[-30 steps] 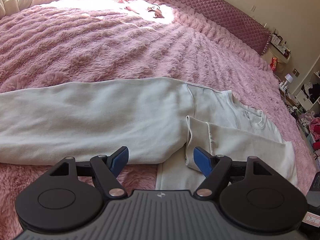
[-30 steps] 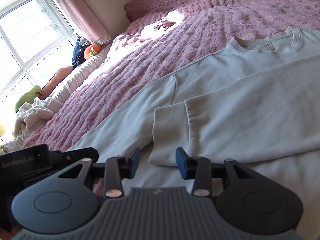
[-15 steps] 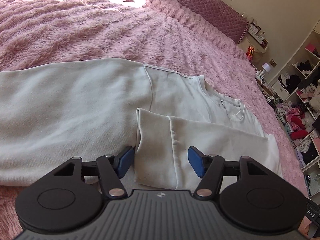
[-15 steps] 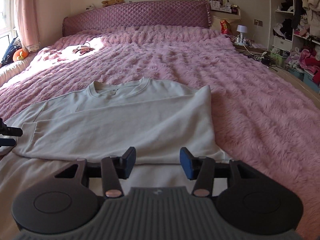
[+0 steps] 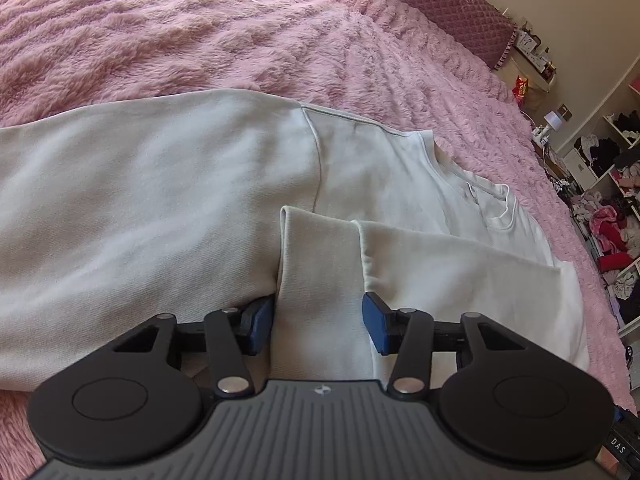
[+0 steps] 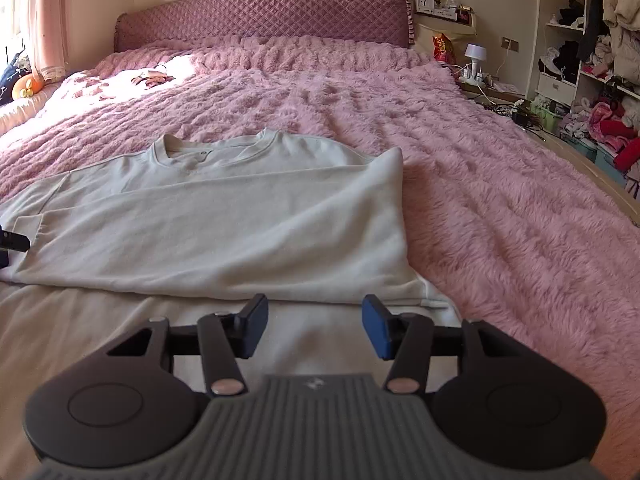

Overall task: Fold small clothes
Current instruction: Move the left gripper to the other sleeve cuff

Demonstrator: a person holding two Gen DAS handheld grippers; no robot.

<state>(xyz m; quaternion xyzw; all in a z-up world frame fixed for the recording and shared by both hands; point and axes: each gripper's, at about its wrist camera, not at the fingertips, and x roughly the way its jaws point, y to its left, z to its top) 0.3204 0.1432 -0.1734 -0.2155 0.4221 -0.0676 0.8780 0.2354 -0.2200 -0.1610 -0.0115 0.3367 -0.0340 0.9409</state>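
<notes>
- While lying flat on the pink fluffy bedspread [image 6: 500,184], neckline toward the quilted headboard [image 6: 260,16], with one sleeve already laid across the chest: the pale sweatshirt [image 6: 224,216], waiting for its next fold.
- Hovering low over the folded sleeve's cuff [image 5: 320,264], jaws spread wide and gripping nothing: the left gripper [image 5: 316,326], its left pad [image 5: 258,326] sitting close to the seam where the other sleeve [image 5: 132,208] runs off to the left.
- Hanging just short of the folded sleeve's lower edge near the sweatshirt's right side, jaws likewise parted and empty: the right gripper [image 6: 316,326].
- Probably taking on the outstretched sleeve next, so pinching one layer only, near the end of that sleeve rather than at the cuff already folded.
- Lifting just enough to clear the plush pile, then carrying across without dragging the laid sleeve askew.
- Keeping the right gripper ready for pinning or smoothing the body during the fold.
- Lining up edges before letting go, since soft fleece is likely slipping on fur.
</notes>
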